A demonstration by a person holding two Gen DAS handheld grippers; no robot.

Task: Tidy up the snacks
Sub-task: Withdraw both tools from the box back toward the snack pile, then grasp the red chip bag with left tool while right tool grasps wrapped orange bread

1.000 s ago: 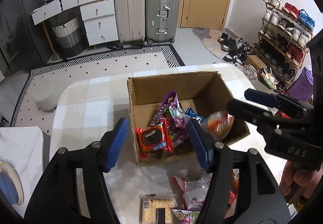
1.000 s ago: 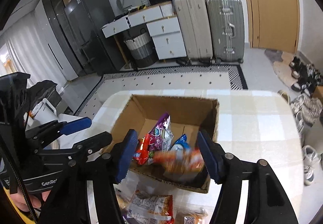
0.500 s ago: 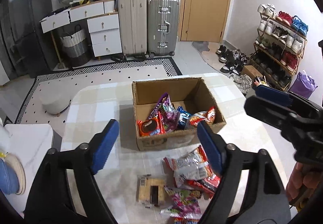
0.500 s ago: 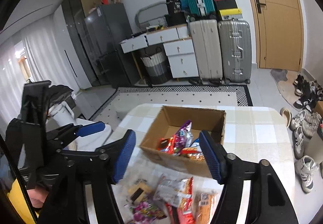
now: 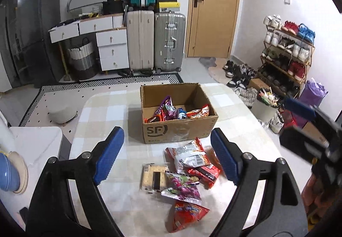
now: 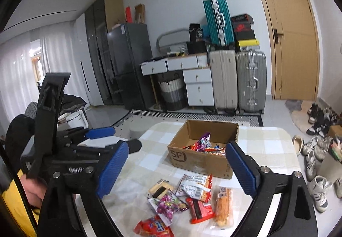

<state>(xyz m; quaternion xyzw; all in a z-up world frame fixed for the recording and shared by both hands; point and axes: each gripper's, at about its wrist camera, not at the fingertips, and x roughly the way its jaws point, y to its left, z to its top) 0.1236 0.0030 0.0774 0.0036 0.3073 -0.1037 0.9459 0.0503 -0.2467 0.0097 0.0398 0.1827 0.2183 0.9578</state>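
Both grippers hang above the table [image 5: 102, 108], nothing in either one. The left gripper [image 5: 164, 155] has just been spreading its blue pads [image 5: 109, 151] and stands wide, empty; the right gripper [image 6: 177, 168] has just been opening too, jaws wide apart, bare air between them. The box [image 5: 179, 128] is our landmark. Nearest us, well in front of it, lies a red bag [image 5: 186, 215]. A little closer to the box, a purple candy pack [image 5: 183, 187], with a cracker pack [image 5: 152, 177] just to its left and a red bar [image 5: 203, 173] to its right. An orange pack [image 6: 223, 205] lies to the right of the red bar. Just before the box's front wall, a white-and-red bag [image 5: 188, 153]. Inside the box, several snacks [image 5: 177, 112] are piled along its front wall. Behind the box, past the table, suitcases [image 5: 156, 40] stand by the wall.
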